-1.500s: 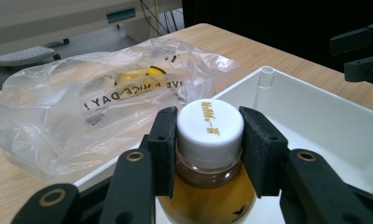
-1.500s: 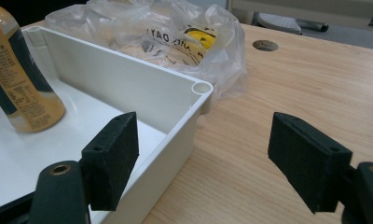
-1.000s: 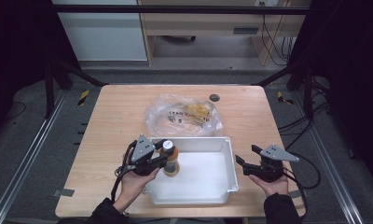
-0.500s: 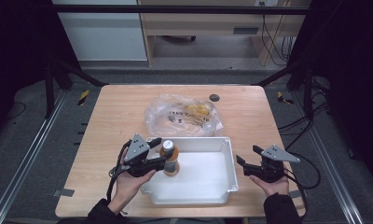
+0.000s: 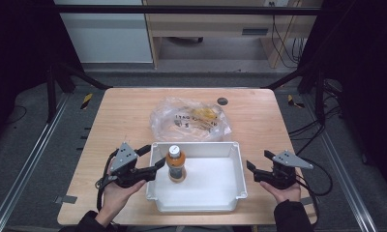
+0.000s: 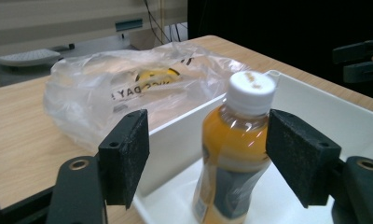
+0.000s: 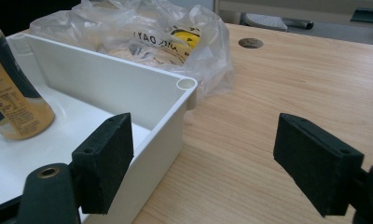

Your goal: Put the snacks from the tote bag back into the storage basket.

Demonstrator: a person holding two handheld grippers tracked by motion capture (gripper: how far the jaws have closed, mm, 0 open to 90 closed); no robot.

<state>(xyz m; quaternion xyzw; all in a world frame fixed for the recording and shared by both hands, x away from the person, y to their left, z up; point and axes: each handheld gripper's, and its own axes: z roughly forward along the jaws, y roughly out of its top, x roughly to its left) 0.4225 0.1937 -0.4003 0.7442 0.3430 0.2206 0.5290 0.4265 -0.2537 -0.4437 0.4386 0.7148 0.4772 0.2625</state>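
Note:
An orange drink bottle (image 5: 175,164) with a white cap stands upright in the left part of a white bin (image 5: 230,193). My left gripper (image 5: 153,156) is open at the bin's left wall, just short of the bottle. In the left gripper view the bottle (image 6: 236,144) shows between the spread pads (image 6: 126,154) with a gap on each side. My right gripper (image 5: 258,160) is open beside the bin's right wall, holding nothing. In the right gripper view my right gripper (image 7: 210,163) faces the bin's corner (image 7: 184,84), and the bottle (image 7: 12,102) is at far left.
A crumpled clear plastic bag (image 5: 189,120) with items inside lies just behind the bin. A small round hole (image 5: 222,101) sits in the wooden table (image 5: 119,116) behind the bag. The table's front edge is close under both hands.
My left gripper, which was shut on the bottle, has opened and drawn back to the left. The bottle stays standing in the bin. The right gripper has hardly moved.

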